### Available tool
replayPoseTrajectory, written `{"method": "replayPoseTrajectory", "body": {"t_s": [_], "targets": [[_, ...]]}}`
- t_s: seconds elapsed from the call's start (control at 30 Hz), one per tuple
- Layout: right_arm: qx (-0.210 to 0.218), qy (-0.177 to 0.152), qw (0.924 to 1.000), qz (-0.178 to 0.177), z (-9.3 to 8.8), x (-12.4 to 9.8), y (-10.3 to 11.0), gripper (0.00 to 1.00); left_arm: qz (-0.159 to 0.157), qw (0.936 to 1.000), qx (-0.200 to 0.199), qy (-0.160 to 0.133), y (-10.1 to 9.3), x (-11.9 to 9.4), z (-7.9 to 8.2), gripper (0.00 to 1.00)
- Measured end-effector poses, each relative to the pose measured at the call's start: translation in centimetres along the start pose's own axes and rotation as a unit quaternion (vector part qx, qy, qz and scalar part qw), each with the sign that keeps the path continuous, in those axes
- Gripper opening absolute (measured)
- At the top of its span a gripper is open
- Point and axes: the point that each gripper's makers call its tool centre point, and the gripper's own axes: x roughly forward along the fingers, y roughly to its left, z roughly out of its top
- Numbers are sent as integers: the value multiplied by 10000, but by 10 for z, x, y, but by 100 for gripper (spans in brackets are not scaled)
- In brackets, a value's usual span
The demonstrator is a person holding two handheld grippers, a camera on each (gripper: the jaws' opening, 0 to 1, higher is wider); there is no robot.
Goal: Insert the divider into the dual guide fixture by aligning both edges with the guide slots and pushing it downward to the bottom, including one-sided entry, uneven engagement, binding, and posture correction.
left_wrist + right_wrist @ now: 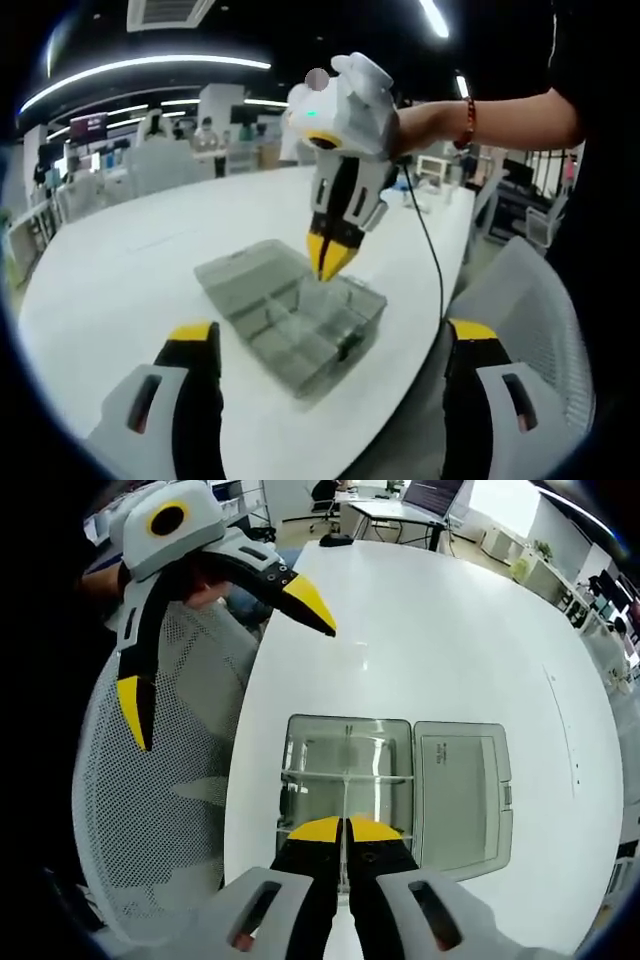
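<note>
Insertion step under way: right gripper (345,830), jaws nearly closed on the thin clear divider (346,780), stands over the clear plastic compartment box (300,742) at frame centre; left gripper (225,645) gapes wide; next, downward seating.

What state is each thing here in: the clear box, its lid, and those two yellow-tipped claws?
Clear box: open, on the white table, dividers inside.
Lid: swung flat beside the box.
Left gripper: jaws spread wide, holding nothing, off to the side.
Right gripper: jaws closed, tips down over the box; whether they pinch a divider is unclear.
</note>
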Motion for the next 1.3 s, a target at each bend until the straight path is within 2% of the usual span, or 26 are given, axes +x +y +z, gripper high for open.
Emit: {"method": "replayPoseTrajectory", "body": {"t_s": [0.47,0.93,1.3], "targets": [[37,76,10000,7,3,6,-1,0,27,10000,-45,22,1,-1,-2,90],[75,7,10000,-11,9,12,-2,0,-5,10000,-39,35,0,0,0,90],[127,57,9999,-32,3,20,-2,0,-22,10000,-43,81,-1,1,-2,90]]}}
